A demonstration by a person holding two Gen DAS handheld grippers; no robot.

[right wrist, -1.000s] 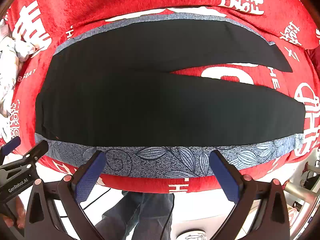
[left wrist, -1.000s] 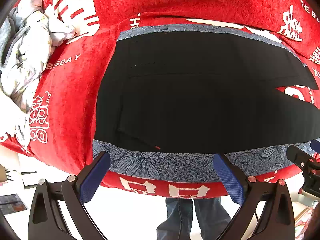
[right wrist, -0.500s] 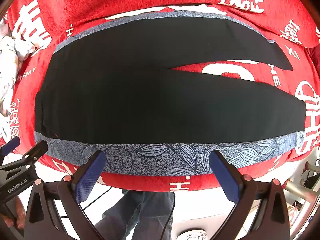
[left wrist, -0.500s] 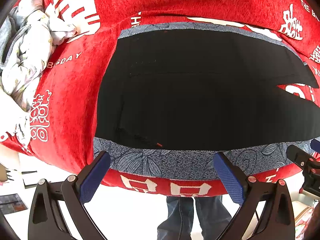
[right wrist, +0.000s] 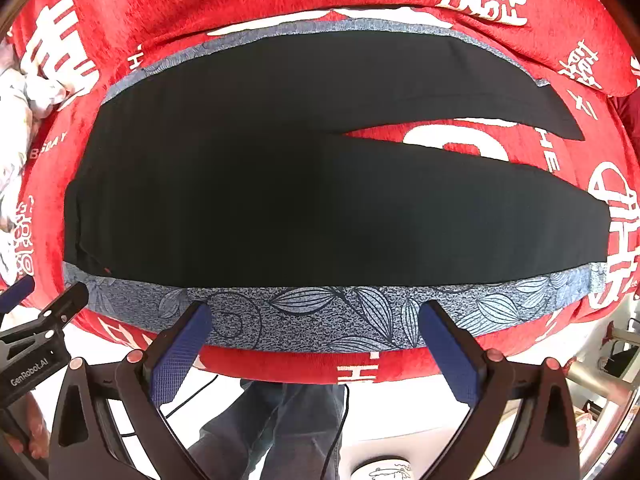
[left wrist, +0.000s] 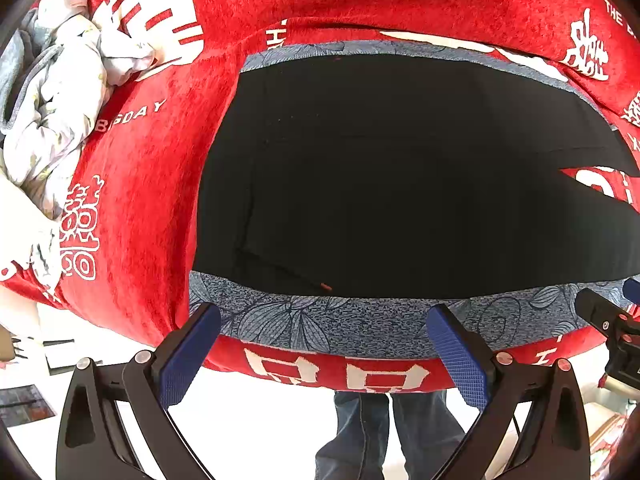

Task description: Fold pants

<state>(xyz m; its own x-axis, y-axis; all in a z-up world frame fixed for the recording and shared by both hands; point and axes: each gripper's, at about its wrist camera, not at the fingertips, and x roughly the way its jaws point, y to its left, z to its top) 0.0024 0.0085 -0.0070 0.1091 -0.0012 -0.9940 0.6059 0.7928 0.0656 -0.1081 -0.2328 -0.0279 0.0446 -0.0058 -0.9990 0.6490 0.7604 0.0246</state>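
Observation:
Black pants (left wrist: 400, 184) (right wrist: 304, 184) lie spread flat on a grey leaf-print cloth (left wrist: 352, 326) (right wrist: 320, 312), waistband to the left, both legs reaching right with a wedge of red showing between them. My left gripper (left wrist: 324, 344) is open at the near edge, below the waist end, holding nothing. My right gripper (right wrist: 312, 344) is open too, hovering at the near edge below the nearer leg. The two grippers sit side by side; each shows in the other's view, the right one (left wrist: 612, 328) and the left one (right wrist: 40, 320).
A red blanket with white lettering (left wrist: 132, 184) (right wrist: 520, 4) covers the surface. A pile of light-coloured clothes (left wrist: 56, 92) lies at the far left. A person's legs in jeans (left wrist: 384, 432) (right wrist: 276, 428) stand below the near edge. A white cup (right wrist: 380, 470) sits low down.
Both grippers have crept a little forward toward the near edge of the cloth; the pants sit slightly lower and larger in each view. Jaws stay open.

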